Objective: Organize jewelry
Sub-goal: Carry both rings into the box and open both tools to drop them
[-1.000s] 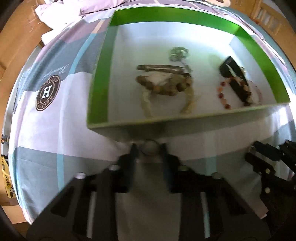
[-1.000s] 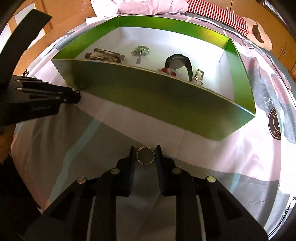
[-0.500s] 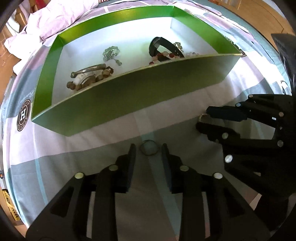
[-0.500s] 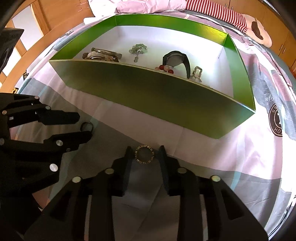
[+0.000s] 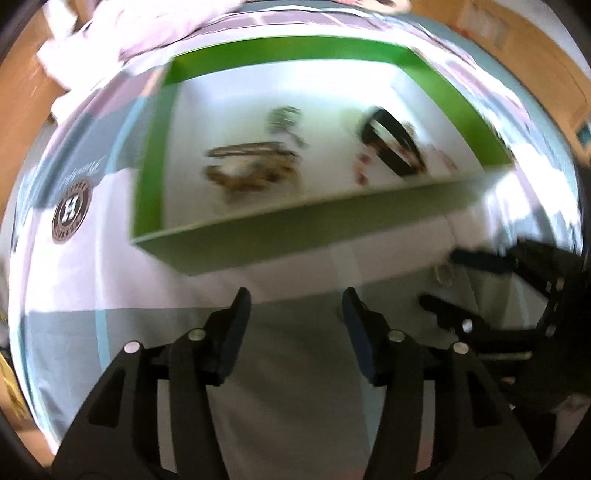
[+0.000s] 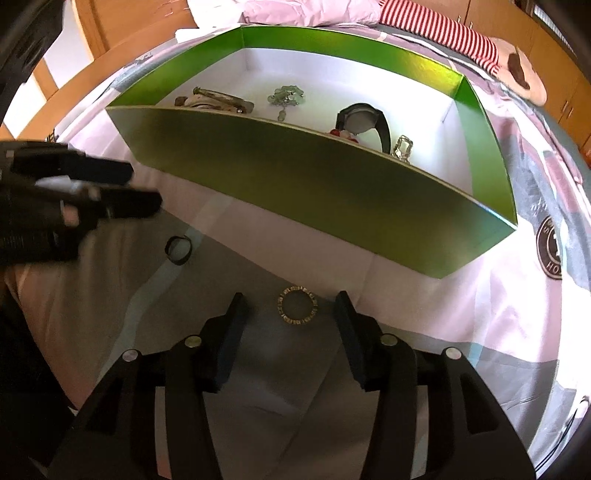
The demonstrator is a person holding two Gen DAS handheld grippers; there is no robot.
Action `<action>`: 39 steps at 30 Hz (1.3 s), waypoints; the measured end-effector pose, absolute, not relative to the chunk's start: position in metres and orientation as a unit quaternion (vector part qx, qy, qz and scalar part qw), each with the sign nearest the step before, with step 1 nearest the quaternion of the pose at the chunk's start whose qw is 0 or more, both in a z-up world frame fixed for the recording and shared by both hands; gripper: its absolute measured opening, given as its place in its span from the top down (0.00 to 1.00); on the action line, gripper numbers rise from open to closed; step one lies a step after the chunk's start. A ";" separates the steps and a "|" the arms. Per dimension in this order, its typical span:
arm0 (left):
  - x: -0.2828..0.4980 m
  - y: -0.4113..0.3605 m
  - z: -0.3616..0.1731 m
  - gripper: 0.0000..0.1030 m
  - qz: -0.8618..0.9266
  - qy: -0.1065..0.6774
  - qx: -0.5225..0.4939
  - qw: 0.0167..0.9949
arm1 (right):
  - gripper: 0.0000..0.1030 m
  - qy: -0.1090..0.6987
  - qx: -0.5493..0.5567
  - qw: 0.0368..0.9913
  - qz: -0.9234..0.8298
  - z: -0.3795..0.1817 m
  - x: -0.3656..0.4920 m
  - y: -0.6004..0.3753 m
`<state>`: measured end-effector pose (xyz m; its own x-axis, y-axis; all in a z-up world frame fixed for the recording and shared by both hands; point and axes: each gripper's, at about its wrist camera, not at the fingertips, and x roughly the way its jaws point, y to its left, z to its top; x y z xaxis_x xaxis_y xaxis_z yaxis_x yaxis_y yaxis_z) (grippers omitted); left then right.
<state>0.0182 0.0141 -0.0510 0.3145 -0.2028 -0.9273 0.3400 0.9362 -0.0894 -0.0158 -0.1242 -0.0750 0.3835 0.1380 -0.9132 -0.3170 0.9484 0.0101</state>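
A green box with a white floor (image 6: 332, 184) (image 5: 258, 243) stands on the bedsheet and holds a black watch (image 6: 364, 120), red beads, a green pendant (image 6: 286, 96), a brown bracelet (image 5: 251, 173) and a silver clasp (image 6: 402, 146). A gold ring (image 6: 297, 304) lies flat on the sheet between the fingers of my open right gripper (image 6: 290, 308). A thin dark ring (image 6: 178, 249) lies on the sheet to the left. My left gripper (image 5: 295, 306) is open and empty; it shows at the left of the right wrist view (image 6: 129, 192), above the dark ring. The left wrist view is blurred.
The sheet is pink, white and grey with round logo patches (image 5: 72, 210) (image 6: 554, 247). A pink duvet (image 6: 303, 11) and a red-striped cloth (image 6: 443, 33) lie beyond the box. Wooden cabinets (image 6: 554, 74) stand behind.
Both grippers have opened and let go of their rings, which now lie on the sheet. The left gripper has lifted away and its view has swung up over the box.
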 end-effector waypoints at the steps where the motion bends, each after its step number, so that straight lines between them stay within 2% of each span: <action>1: 0.021 0.019 -0.051 0.50 -0.166 0.564 0.049 0.807 | 0.52 0.537 -0.085 0.828 0.137 -0.075 -0.016 -0.123; 4: 0.023 0.026 -0.051 0.46 -0.166 0.570 0.032 0.804 | 0.52 0.538 -0.080 0.828 0.137 -0.076 -0.015 -0.124; 7: 0.017 0.008 -0.058 0.46 -0.180 0.569 0.059 0.800 | 0.53 0.537 -0.083 0.828 0.137 -0.075 -0.015 -0.124; 9: 0.009 -0.013 -0.063 0.46 -0.189 0.559 0.099 0.801 | 0.59 0.537 -0.085 0.828 0.141 -0.075 -0.015 -0.123; 12: 0.001 -0.034 -0.075 0.49 -0.188 0.554 0.152 0.796 | 0.72 0.533 -0.091 0.828 0.146 -0.074 -0.015 -0.121; 13: 0.000 -0.038 -0.078 0.50 -0.187 0.553 0.158 0.796 | 0.79 0.533 -0.091 0.828 0.149 -0.074 -0.015 -0.121; 14: -0.001 -0.039 -0.078 0.55 -0.189 0.547 0.158 0.800 | 0.79 0.532 -0.092 0.828 0.149 -0.073 -0.015 -0.121; 15: -0.001 -0.040 -0.078 0.66 -0.193 0.546 0.154 0.800 | 0.79 0.532 -0.091 0.828 0.150 -0.072 -0.015 -0.123; 17: 0.000 -0.038 -0.075 0.79 -0.196 0.550 0.142 0.799 | 0.80 0.531 -0.086 0.830 0.149 -0.069 -0.015 -0.124; 21: 0.005 -0.028 -0.060 0.79 -0.191 0.540 0.125 0.810 | 0.80 0.507 -0.076 0.845 0.150 -0.042 -0.015 -0.132; 28: 0.031 -0.009 0.030 0.79 -0.215 0.444 0.054 0.868 | 0.79 0.409 -0.031 0.903 0.126 0.039 0.020 -0.155; 32: 0.085 -0.019 0.019 0.79 -0.186 0.462 0.035 0.867 | 0.79 0.441 -0.020 0.893 0.082 0.007 0.065 -0.165; 36: 0.113 -0.029 -0.029 0.79 -0.162 0.512 0.045 0.842 | 0.79 0.476 -0.002 0.877 0.068 -0.030 0.083 -0.171; 37: 0.116 -0.030 -0.036 0.79 -0.161 0.517 0.050 0.839 | 0.77 0.475 0.000 0.877 0.066 -0.034 0.083 -0.170; 38: 0.115 -0.031 -0.041 0.76 -0.155 0.519 0.059 0.839 | 0.67 0.472 0.002 0.879 0.066 -0.033 0.082 -0.170; 39: 0.112 -0.030 -0.043 0.60 -0.147 0.515 0.067 0.842 | 0.57 0.465 0.008 0.883 0.066 -0.030 0.080 -0.170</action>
